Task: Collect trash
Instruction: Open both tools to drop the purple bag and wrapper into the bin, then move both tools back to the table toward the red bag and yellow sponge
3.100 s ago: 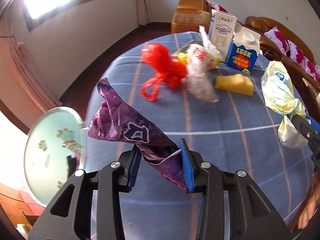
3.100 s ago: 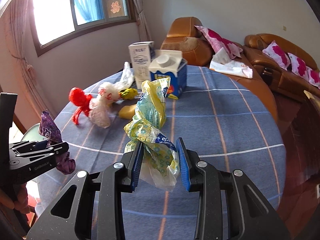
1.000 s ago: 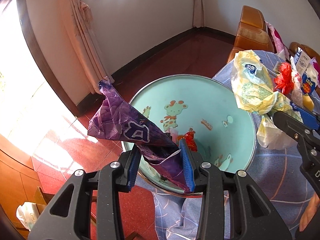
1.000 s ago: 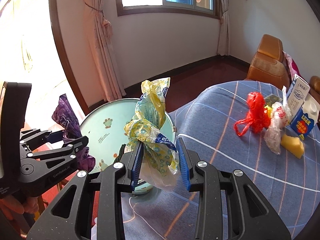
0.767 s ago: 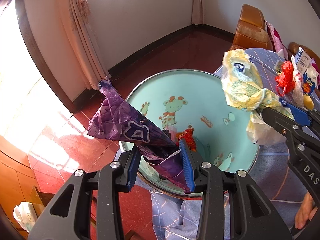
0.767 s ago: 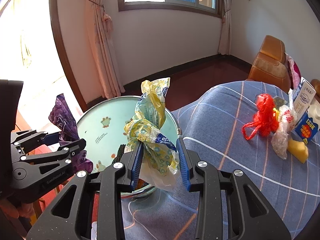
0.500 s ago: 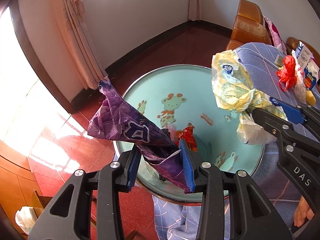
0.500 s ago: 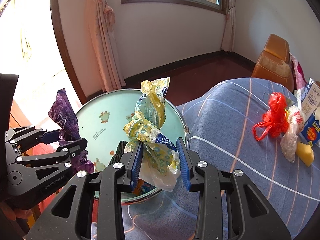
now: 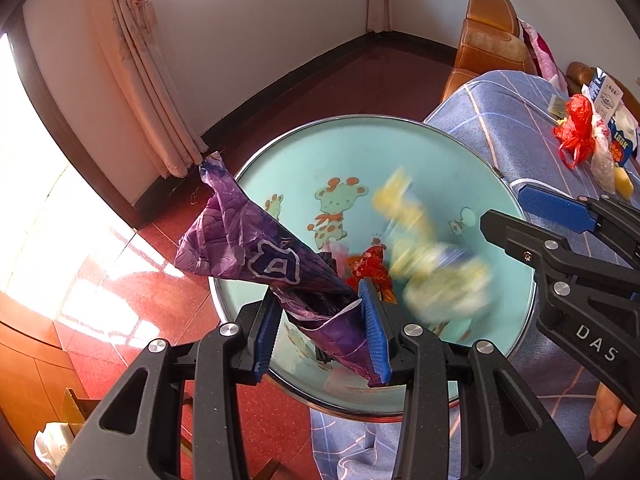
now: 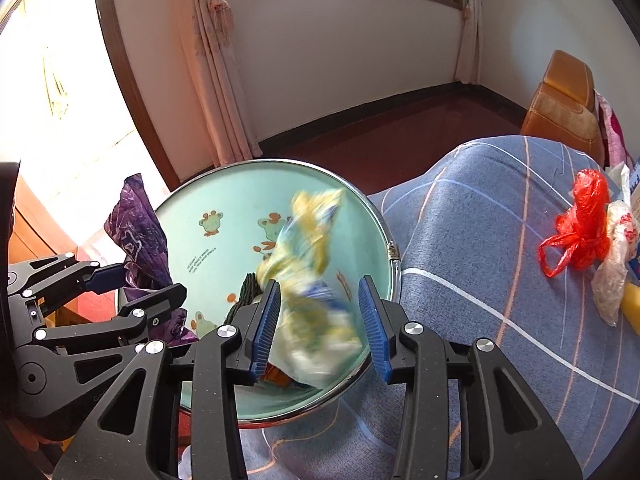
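Observation:
My left gripper (image 9: pixel 322 326) is shut on a purple wrapper (image 9: pixel 256 256) and holds it over the near left rim of a round teal bin (image 9: pixel 360 152) with cartoon animals. My right gripper (image 10: pixel 320 322) is open above the same bin (image 10: pixel 240 188). A yellow plastic bag (image 10: pixel 310 280), blurred by motion, hangs loose between the open jaws and falls toward the bin; it also shows in the left wrist view (image 9: pixel 432 260). Red and dark trash (image 9: pixel 370 268) lies at the bin's bottom. The right gripper shows in the left wrist view (image 9: pixel 532 216).
The table with the blue checked cloth (image 10: pixel 500 280) lies right of the bin. On it are a red plastic bag (image 10: pixel 580 228), a clear bag (image 10: pixel 614 268), a yellow block (image 9: pixel 624 188) and cartons (image 9: pixel 612 100). Red floor, curtain and an orange armchair (image 10: pixel 568 104) surround it.
My right gripper has opened and let go of the yellow bag, which now drops into the bin. My left gripper still holds the purple wrapper over the bin's edge.

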The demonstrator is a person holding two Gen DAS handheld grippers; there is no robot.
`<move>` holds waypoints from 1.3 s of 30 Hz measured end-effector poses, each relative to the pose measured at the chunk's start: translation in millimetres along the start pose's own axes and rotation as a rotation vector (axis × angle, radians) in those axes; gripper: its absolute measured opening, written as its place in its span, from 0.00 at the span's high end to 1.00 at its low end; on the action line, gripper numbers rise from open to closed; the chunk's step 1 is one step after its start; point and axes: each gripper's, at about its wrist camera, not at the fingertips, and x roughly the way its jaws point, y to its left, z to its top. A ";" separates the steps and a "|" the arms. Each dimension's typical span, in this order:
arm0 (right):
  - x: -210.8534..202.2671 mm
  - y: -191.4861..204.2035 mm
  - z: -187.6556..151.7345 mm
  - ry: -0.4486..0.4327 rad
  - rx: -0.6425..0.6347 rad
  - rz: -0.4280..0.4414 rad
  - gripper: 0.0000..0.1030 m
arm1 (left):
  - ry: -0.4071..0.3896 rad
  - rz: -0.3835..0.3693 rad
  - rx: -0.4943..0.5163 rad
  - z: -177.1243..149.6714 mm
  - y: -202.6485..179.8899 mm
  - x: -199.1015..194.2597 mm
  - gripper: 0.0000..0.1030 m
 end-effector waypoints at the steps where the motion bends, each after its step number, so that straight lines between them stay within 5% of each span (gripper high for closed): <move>1: -0.4 -0.1 -0.1 -0.002 0.003 0.000 0.56 | 0.000 -0.001 0.000 0.3 0.0 -0.1 0.62; 11: -21.2 -13.6 0.7 -0.048 0.039 -0.041 0.55 | 0.008 0.025 0.026 2.6 -8.2 4.3 0.59; 19: -41.9 -31.2 -2.3 -0.080 0.098 -0.064 0.55 | 0.003 0.059 0.033 1.3 -14.2 -1.2 0.36; 25: -52.1 -35.7 -6.7 -0.088 0.112 -0.066 0.55 | -0.025 0.092 0.024 1.2 -15.5 -17.5 0.29; 30: -63.3 -43.5 -14.6 -0.105 0.129 -0.094 0.47 | -0.041 0.091 0.026 1.7 -21.5 -29.1 0.27; 39: -86.2 -83.8 -39.2 -0.113 0.213 -0.150 0.47 | -0.064 0.073 0.061 1.1 -50.7 -45.8 0.26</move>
